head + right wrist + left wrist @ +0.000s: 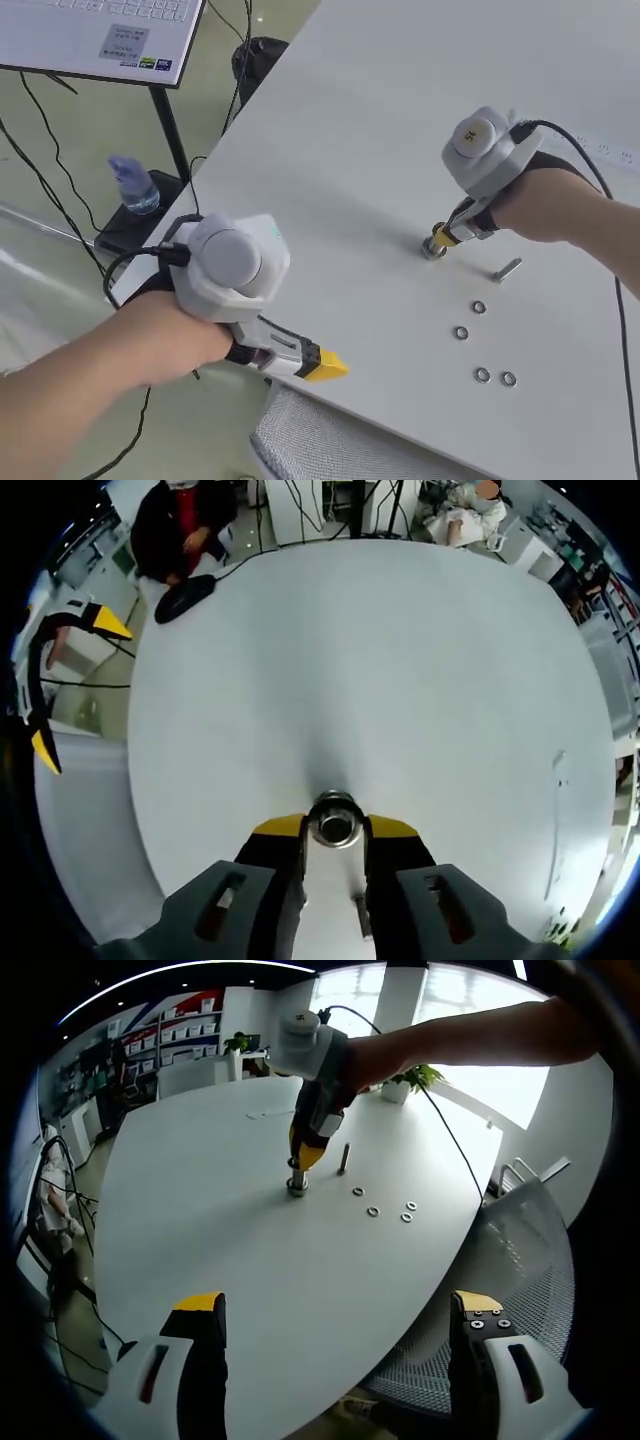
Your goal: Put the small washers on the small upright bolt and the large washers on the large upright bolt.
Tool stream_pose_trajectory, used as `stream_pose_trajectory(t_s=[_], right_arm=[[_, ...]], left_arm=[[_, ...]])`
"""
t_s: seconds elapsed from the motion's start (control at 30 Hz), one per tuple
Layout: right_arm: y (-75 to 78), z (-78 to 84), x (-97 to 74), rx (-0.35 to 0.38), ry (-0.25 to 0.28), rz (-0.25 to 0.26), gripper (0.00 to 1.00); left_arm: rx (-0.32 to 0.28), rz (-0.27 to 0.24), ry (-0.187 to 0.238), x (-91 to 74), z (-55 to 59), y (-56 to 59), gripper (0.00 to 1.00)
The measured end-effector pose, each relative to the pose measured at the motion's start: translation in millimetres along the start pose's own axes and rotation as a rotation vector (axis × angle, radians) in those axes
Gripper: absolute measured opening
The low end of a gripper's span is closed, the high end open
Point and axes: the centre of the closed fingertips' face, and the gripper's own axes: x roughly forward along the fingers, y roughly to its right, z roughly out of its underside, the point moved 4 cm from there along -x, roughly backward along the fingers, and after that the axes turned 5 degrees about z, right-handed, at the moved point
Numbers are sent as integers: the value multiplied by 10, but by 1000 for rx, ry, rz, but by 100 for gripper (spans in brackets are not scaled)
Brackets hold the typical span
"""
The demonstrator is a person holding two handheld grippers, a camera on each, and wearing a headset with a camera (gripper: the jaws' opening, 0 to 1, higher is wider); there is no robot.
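Note:
My right gripper (440,240) (337,832) points down at the large upright bolt (433,249) (297,1188), its jaws shut on a large metal washer (337,820) right at the bolt's top. The small upright bolt (507,269) (344,1158) stands just to the right of it. Several small washers (479,307) (373,1211) lie flat on the white table (350,150) nearer the front edge. My left gripper (325,366) (338,1305) hovers open and holding nothing at the table's near-left edge, well away from the bolts.
A laptop (100,35) on a stand sits beyond the table's left side, with a water bottle (135,186) and cables on the floor below. A black object (258,55) lies at the far left edge. A grey mesh chair (300,440) is under the front edge.

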Motion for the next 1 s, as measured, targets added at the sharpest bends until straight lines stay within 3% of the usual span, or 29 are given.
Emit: stream_pose_trajectory(t_s=[1.0], right_arm=[[18,68,278,-2,-27,-14,22]], left_arm=[[45,-6,18,34,-75,-25,91]])
